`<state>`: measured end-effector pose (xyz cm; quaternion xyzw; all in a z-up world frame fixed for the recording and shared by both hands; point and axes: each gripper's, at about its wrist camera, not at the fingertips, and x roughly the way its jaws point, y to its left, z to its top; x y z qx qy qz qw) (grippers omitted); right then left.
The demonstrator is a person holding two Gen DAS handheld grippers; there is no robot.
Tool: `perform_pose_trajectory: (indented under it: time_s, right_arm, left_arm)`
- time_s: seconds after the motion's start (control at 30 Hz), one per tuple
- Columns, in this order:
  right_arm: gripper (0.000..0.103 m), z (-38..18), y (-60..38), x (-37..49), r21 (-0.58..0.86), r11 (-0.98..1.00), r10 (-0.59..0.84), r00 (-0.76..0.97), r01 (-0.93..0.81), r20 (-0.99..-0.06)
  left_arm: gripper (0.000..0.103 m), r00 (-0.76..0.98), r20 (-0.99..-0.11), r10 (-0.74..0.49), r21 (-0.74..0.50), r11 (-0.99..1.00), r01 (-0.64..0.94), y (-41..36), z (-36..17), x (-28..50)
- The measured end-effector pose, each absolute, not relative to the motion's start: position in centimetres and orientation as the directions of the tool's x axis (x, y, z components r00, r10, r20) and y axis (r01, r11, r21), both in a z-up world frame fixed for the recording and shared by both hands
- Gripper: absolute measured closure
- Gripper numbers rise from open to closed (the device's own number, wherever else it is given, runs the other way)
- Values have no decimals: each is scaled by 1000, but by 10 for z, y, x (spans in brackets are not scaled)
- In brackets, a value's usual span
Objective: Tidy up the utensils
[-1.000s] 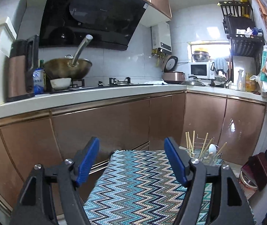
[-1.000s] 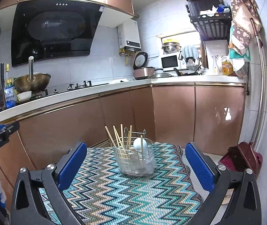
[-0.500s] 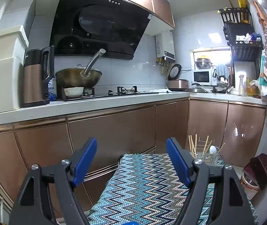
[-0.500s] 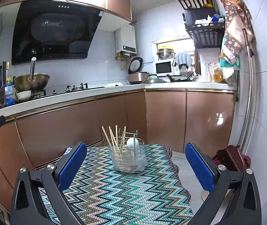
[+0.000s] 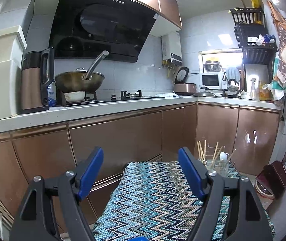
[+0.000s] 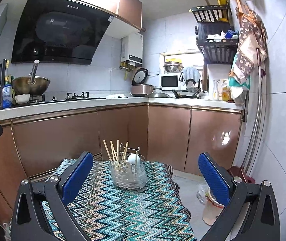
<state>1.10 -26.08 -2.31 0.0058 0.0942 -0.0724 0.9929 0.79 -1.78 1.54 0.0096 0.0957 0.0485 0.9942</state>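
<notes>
A clear utensil holder [image 6: 128,173] with a wire frame stands at the far end of a small table under a zigzag cloth [image 6: 118,206]. Several wooden chopsticks [image 6: 114,153] and a white spoon [image 6: 133,158] stick up from it. In the left wrist view the same holder [image 5: 216,163] shows behind the right finger. My right gripper [image 6: 146,175] is open and empty, short of the holder. My left gripper [image 5: 141,172] is open too, above the cloth [image 5: 155,198], with nothing between its fingers.
Copper-fronted cabinets [image 6: 62,138] with a white countertop [image 5: 102,108] run along the back and right. On it stand a wok [image 5: 79,83], a kettle [image 5: 35,80], a rice cooker [image 6: 142,88] and a microwave [image 6: 170,81]. A red dustpan [image 5: 272,180] lies on the floor at right.
Both grippers drew back and rose a little, so the holder looks farther off and more of the counter and hood shows. Both stayed open and empty.
</notes>
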Motion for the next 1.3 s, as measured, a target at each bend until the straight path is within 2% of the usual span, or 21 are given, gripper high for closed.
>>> perform_pose_trajectory:
  time_s: [0.5,0.93,1.3]
  right_arm:
    - [0,-22,-265,12,-23,982,-189,963,188,-195]
    - [0,-30,-255,27,-31,995,-99,967,94,-233]
    - [0,-32,-259,32,-21,995,-95,966,93,-239]
  left_arm:
    - [28,975,-220,27,13,1000,-24,-23,3,19]
    - [28,969,-236,68,15,998,-67,-15,-2,25]
    - [28,967,-248,64,29,998,-59,-22,-5,28]
